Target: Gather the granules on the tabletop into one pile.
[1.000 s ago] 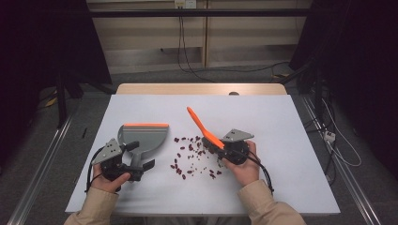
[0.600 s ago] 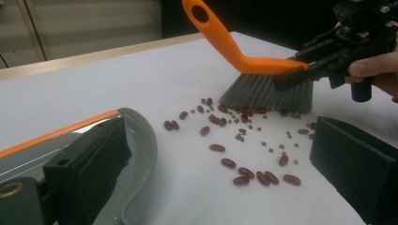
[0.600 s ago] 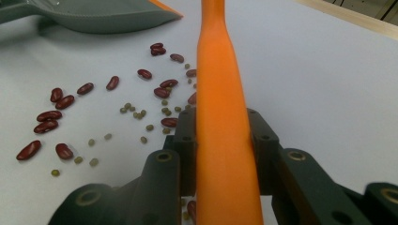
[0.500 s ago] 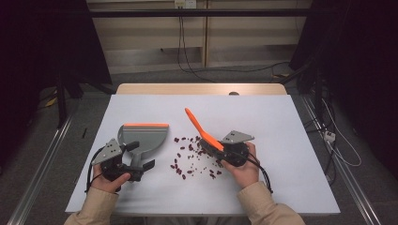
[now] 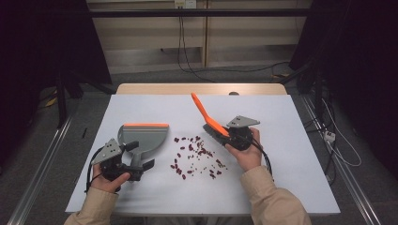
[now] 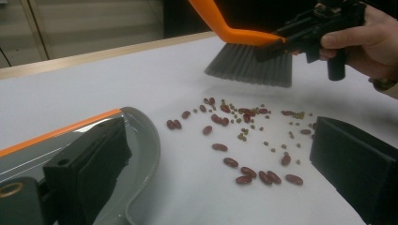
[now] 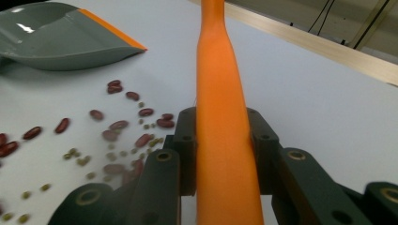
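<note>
Beans lie scattered on the white tabletop between the two hands, red kidney beans mixed with small green ones, in a loose patch whose long axis runs from near-left to far-right.

Nearest, at the left, the left tongs grip the handle of the grey dustpan; in the left gripper view one jaw lies against the pan's handle end while the other stands clear at the right, so whether they are truly clamped I cannot tell. The pan sits just left of the beans, its orange lip on its far edge rather than facing them.

Right of the patch and slightly farther off, the right tongs are closed tight on the orange handle of the brush, jaws pressing it from both sides in the right gripper view. The handle slants up toward far-left; the grey bristles hang just above the tabletop at the far-right fringe of the beans. So the beans lie left and near of the bristles, and the right hand is the closer one. A sweep would likely have to run leftward, toward the pan.

Compared with a second ago, the brush has shifted a little to the right and far side, clear of the patch; the dustpan and left hand sit where they were.
</note>
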Available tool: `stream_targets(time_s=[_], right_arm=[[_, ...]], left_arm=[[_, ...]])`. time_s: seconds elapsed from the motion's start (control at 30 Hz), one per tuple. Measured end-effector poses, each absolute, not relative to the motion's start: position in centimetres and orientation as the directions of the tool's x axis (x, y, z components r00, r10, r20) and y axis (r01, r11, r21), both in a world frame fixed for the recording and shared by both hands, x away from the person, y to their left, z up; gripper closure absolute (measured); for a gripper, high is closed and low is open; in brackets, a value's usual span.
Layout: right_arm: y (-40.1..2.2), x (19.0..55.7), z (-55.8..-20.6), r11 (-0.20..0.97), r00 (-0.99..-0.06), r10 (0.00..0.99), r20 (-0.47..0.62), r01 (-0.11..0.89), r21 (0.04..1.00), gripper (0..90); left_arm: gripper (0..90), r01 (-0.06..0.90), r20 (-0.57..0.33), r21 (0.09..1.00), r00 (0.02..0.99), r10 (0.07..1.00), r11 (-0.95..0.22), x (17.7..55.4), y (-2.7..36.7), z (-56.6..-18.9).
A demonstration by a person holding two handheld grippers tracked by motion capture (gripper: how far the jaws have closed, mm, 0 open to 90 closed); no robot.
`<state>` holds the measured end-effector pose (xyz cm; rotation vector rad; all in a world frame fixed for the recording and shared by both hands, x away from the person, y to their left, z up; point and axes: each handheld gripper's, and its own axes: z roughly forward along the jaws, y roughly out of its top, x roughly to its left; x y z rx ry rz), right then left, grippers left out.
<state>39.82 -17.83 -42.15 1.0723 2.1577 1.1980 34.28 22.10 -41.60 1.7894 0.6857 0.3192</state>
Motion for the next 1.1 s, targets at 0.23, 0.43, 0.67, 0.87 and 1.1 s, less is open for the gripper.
stream_targets(time_s=[0.23,0.43,0.67,0.87,1.1], right_arm=[[-17.2,42.6,-42.8,0.317,-0.617,0.787,-0.004,0.400,0.860,71.4],[-16.2,44.1,-43.8,0.352,-0.658,0.753,-0.025,0.370,0.860,71.4],[-15.0,43.6,-44.2,0.435,-0.725,0.686,-0.066,0.335,0.836,71.4],[-15.0,42.5,-43.9,0.458,-0.763,0.644,-0.052,0.330,0.825,71.3],[-14.9,40.8,-43.8,0.478,-0.793,0.607,-0.047,0.317,0.819,71.3]], left_arm=[[4.7,0.298,-0.129,0.936,0.790,0.599,-0.190,34.4,22.1,-41.7],[4.7,0.302,-0.134,0.935,0.787,0.602,-0.186,34.5,22.2,-41.8],[4.7,0.304,-0.137,0.934,0.787,0.601,-0.186,34.5,22.1,-41.8],[4.7,0.308,-0.141,0.934,0.786,0.602,-0.183,34.4,22.2,-41.8],[4.7,0.308,-0.140,0.933,0.785,0.603,-0.184,34.4,22.2,-41.8]])
